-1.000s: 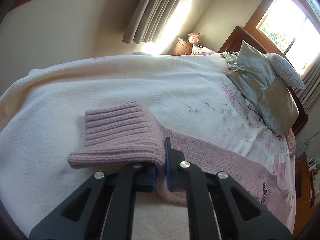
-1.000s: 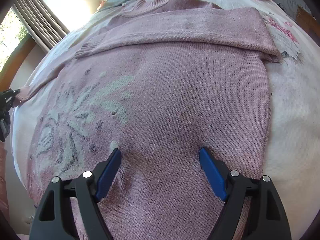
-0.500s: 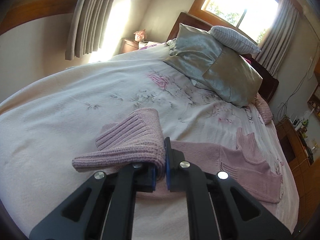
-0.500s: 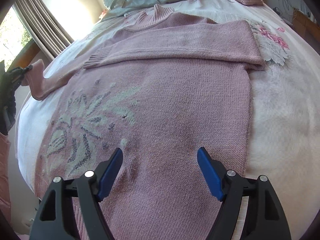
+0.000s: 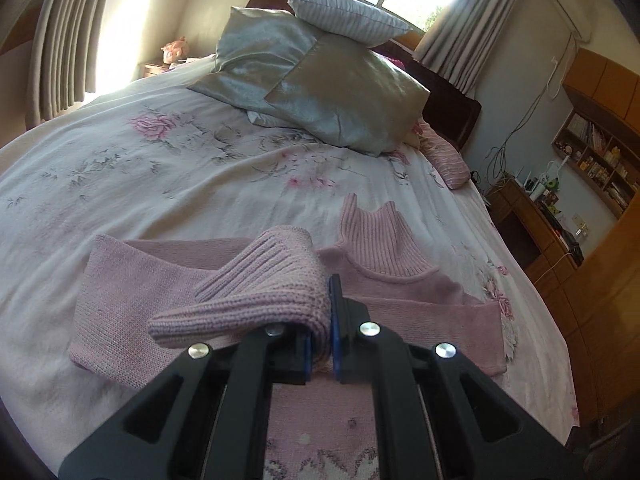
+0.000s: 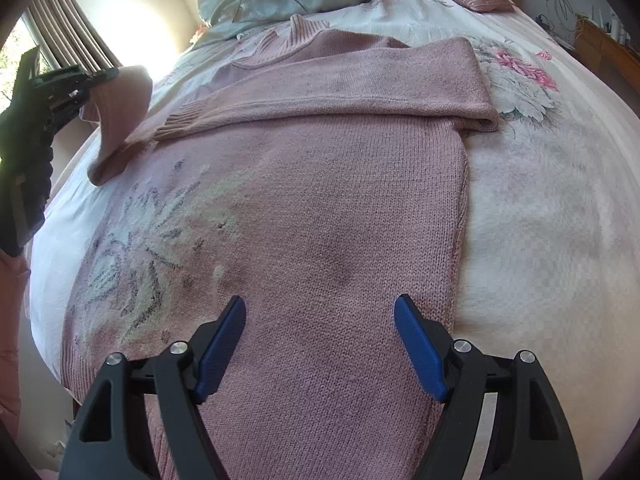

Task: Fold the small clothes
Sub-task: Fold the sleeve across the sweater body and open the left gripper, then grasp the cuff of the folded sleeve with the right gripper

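Note:
A pink knitted sweater (image 6: 320, 208) with a pale flower pattern lies flat on the bed, its ribbed collar (image 5: 380, 236) toward the pillows. One sleeve (image 6: 340, 88) is folded across the chest. My left gripper (image 5: 320, 344) is shut on the ribbed cuff (image 5: 260, 292) of the other sleeve, lifted above the sweater; in the right wrist view that left gripper (image 6: 100, 76) holds the cuff (image 6: 124, 96) at the far left. My right gripper (image 6: 320, 340) hangs open over the sweater's lower body, with nothing between its fingers.
The bed carries a white floral bedspread (image 5: 160, 160). Silver-grey pillows (image 5: 320, 80) and a striped one (image 5: 348, 16) lean at the headboard, a pink cushion (image 5: 448, 160) beside them. Wooden furniture and shelves (image 5: 580, 200) stand along the bed's right side. Curtains (image 5: 64, 40) hang at left.
My left gripper has carried the sleeve cuff up and inward over the sweater's chest, swinging its view toward the pillows. My right gripper stayed open and drew back slightly.

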`<state>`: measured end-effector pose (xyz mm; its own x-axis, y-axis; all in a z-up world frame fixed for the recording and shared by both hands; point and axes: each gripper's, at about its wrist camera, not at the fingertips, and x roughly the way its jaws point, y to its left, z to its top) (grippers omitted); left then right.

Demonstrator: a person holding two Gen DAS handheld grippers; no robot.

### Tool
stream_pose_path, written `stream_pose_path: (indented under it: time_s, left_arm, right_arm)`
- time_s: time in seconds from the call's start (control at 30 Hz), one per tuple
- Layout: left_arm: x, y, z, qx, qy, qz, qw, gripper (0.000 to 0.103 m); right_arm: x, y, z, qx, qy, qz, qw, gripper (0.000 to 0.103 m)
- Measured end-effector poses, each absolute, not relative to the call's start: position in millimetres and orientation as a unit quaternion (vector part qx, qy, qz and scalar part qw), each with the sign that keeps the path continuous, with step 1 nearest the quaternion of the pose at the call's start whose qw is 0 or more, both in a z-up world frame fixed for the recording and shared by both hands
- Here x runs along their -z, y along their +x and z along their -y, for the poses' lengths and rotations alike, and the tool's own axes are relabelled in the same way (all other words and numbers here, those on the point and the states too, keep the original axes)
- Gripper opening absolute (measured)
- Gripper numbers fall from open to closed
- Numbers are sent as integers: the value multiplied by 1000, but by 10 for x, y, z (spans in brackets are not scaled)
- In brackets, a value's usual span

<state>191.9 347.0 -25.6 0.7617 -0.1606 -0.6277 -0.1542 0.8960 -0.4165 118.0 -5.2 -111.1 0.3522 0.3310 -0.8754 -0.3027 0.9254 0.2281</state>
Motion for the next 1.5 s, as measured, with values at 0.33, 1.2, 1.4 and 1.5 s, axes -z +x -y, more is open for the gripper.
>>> stream_pose_path:
  time_s: [0.33, 1.2, 1.4, 1.5]
  left_arm:
    - [763, 2221, -3105, 20, -229, -405, 885, 6]
    - [1021, 1388, -3516, 117, -283, -429, 850, 64]
    - [796, 1132, -4003, 40, -261, -397, 879, 64]
    - [688, 1063, -4185, 28, -269, -384, 883, 64]
  right_arm:
    - [1246, 1207, 117, -192, 24, -544, 817, 76]
    - [1214, 1374, -17, -185, 21, -555, 811, 75]
    - [825, 1756, -549, -253, 45, -543, 800, 73]
    - [771, 2038, -959, -288, 62, -553, 779, 73]
